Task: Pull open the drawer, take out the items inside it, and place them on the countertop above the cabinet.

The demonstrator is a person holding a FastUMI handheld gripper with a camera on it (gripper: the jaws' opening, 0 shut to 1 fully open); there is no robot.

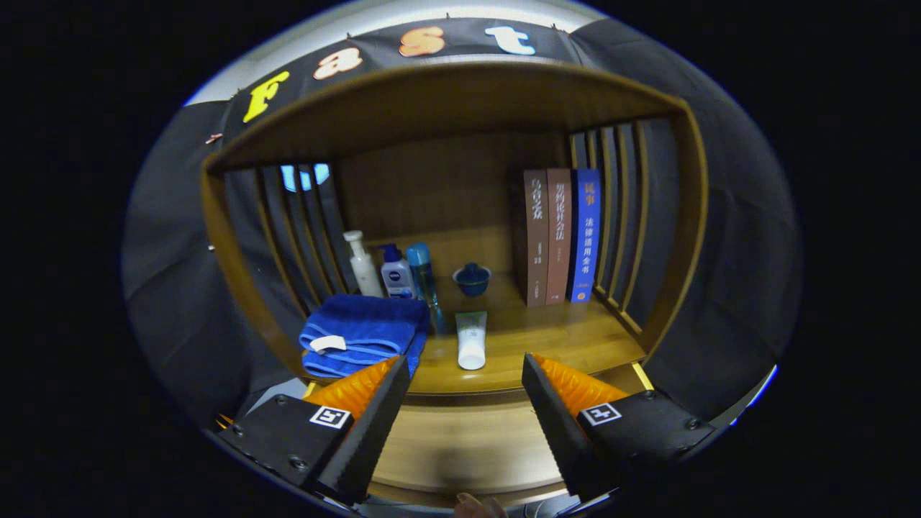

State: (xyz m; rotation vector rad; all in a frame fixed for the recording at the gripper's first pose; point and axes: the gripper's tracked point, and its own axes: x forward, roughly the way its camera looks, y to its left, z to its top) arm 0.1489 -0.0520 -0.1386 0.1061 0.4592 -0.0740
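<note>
The gripper (466, 403) hovers with fingers wide and empty above the drawer front (468, 439) near the counter (532, 338), suggesting the opening pull comes next.

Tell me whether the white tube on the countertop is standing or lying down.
Lying down: the white tube rests flat on the countertop, cap toward the open gripper.

The tongs (466, 388) point forward, fingers spread wide apart with nothing held between them.
</note>
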